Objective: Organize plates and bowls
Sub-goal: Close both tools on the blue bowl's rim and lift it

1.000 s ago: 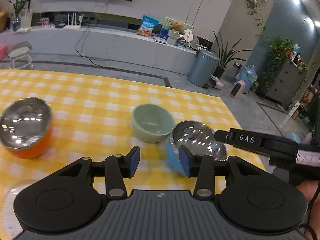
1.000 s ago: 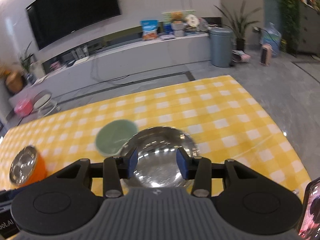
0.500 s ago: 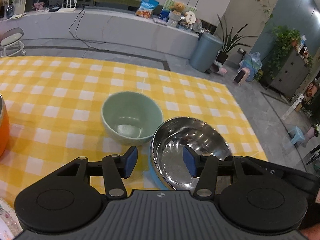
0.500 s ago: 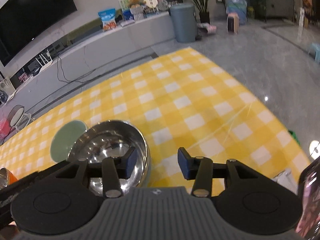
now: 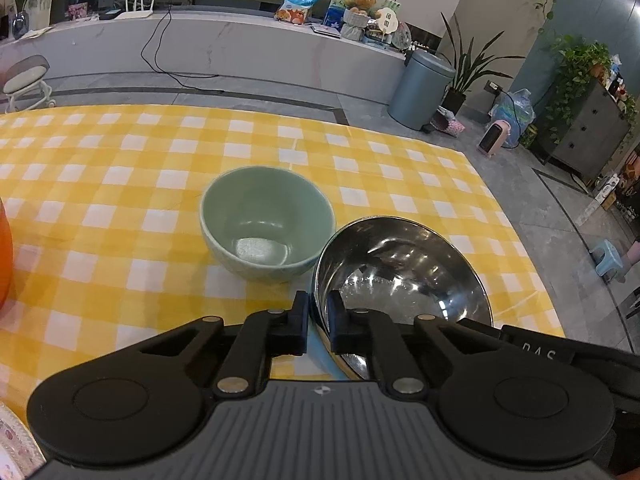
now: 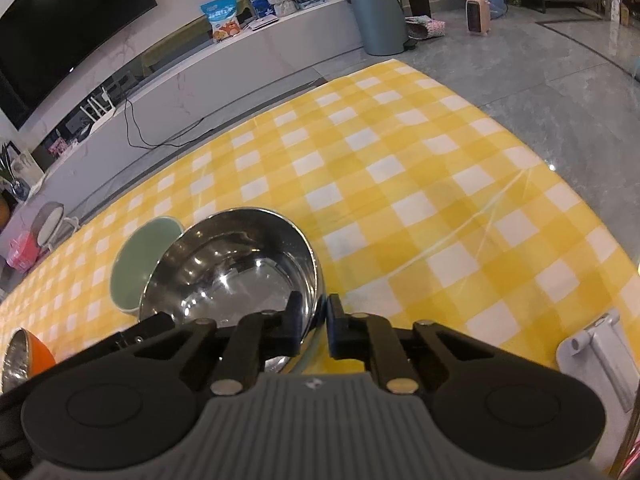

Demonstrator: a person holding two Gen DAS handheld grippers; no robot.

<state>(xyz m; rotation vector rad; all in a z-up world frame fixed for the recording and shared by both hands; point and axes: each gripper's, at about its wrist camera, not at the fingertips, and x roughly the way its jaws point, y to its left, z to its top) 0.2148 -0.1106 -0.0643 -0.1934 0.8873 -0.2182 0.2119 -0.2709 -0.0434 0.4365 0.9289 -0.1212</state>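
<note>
Both grippers are clamped on opposite sides of one vessel: the blue-walled steel bowl [image 5: 400, 276], which stands on the yellow checked counter [image 5: 120, 168] just beside and to the right of the green ceramic bowl [image 5: 267, 222]; whether the two bowls touch cannot be told.

The left gripper [image 5: 318, 320] has its fingers drawn nearly together across the steel bowl's near-left rim, one finger outside against the blue wall, the other inside on the polished lining. The right gripper [image 6: 314, 320] pinches the near-right rim in the same manner, inner finger on the steel, outer finger beyond the wall.

Judgement: a two-sided rim pinch suits a wide, smooth bowl that a single thin grip could let swing or slip. The paired hold keeps it level. Its likely purpose is to lift the steel bowl and nest or regroup it with the other bowls, though the destination is not evident.

Pose: both grippers are low, close over the counter edge nearest the operator, angled forward and slightly downward, converging on the bowl from either side. The body of each tool shows in the other's view at the frame edge.

An orange-walled steel bowl [image 6: 24, 358] stands well to the left of the green bowl, untouched. A patterned plate edge [image 5: 16, 440] shows at the left view's lower corner. A white stand [image 6: 596, 352] sits by the right gripper.
</note>
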